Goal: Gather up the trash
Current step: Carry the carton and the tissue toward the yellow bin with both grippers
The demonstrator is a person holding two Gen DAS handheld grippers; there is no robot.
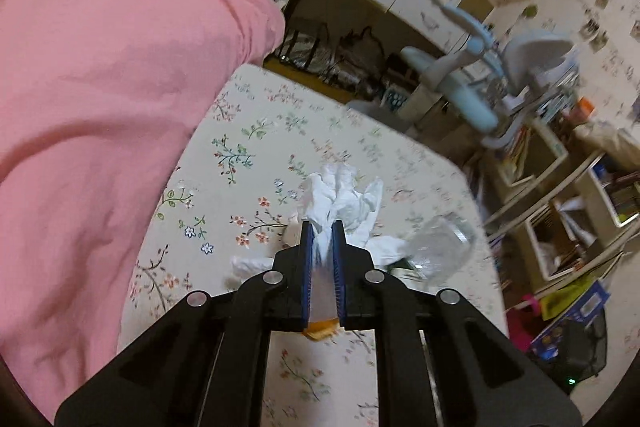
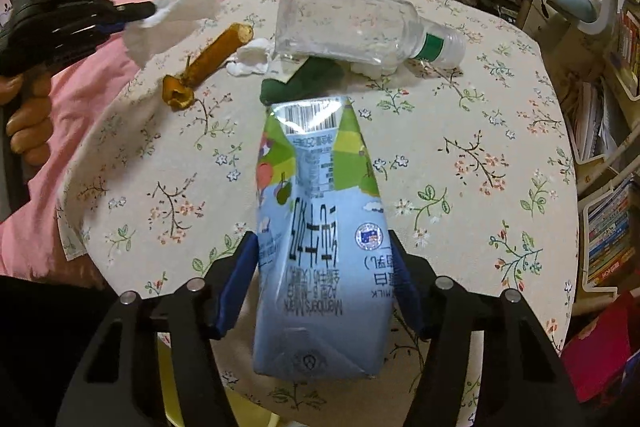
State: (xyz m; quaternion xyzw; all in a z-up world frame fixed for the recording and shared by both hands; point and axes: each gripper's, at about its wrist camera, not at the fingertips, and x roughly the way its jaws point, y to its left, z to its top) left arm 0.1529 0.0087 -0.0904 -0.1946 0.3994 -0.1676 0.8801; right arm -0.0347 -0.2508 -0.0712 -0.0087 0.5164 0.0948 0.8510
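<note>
Left gripper (image 1: 322,227) clamps a crumpled white tissue (image 1: 340,199) between its blue pads (image 1: 307,267), jaws nearly together, tissue fanning out past the tips. Below it, round table with floral cloth (image 1: 256,131). Clear plastic bottle (image 1: 438,247) lies on the cloth just right of the gripper; more white paper (image 1: 246,265) beside the left finger. An orange scrap (image 1: 320,330) shows under the pads. Pink blanket (image 1: 100,107) fills the left side. Blue-grey chair (image 1: 500,75) beyond the table.

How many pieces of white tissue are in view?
3 that I can separate: one tissue held up in the left gripper, one wad on the table beside the plastic bottle, one under the bottle. More may be hidden.
</note>
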